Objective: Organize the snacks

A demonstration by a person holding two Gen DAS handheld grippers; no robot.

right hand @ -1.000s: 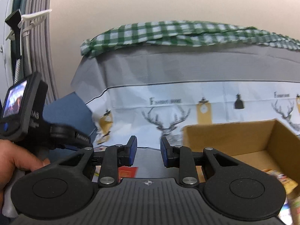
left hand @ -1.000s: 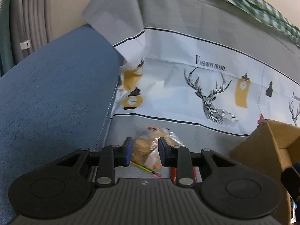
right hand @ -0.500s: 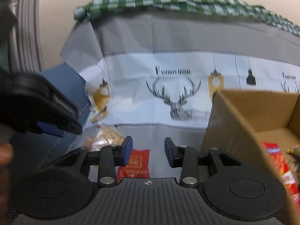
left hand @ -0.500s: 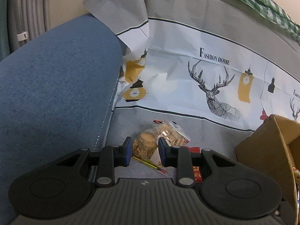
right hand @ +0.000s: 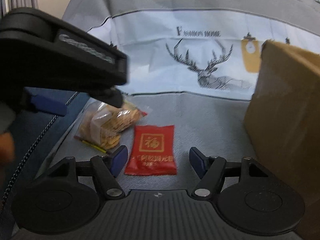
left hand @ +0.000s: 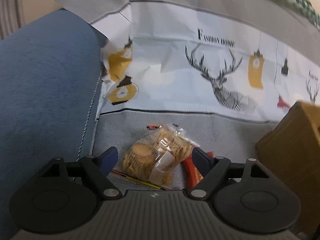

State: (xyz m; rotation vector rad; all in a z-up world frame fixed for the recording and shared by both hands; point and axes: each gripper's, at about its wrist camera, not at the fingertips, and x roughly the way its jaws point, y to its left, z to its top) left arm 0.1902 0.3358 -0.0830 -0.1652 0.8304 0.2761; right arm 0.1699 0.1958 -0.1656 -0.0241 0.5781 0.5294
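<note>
A clear bag of round crackers (left hand: 158, 156) lies on the grey cloth of the sofa seat. My left gripper (left hand: 155, 158) is open, its blue pads either side of the bag, just above it. The bag also shows in the right wrist view (right hand: 108, 126), with the left gripper's body (right hand: 60, 68) over it. A red snack packet (right hand: 153, 150) lies flat beside the bag. My right gripper (right hand: 158, 160) is open and empty, its pads straddling the packet's near end. A sliver of the red packet (left hand: 191, 168) shows by the left gripper's right pad.
A cardboard box stands at the right (right hand: 288, 108) (left hand: 294, 156). A blue sofa arm (left hand: 44, 92) rises at the left with a thin chain along its seam. A deer-print cloth (left hand: 200, 76) covers the backrest. A thin yellow-red stick (right hand: 94, 146) lies by the cracker bag.
Both grippers have opened wider and dropped toward the seat. The left one now straddles the cracker bag; the right one swung down from the box and backrest to the red packet.
</note>
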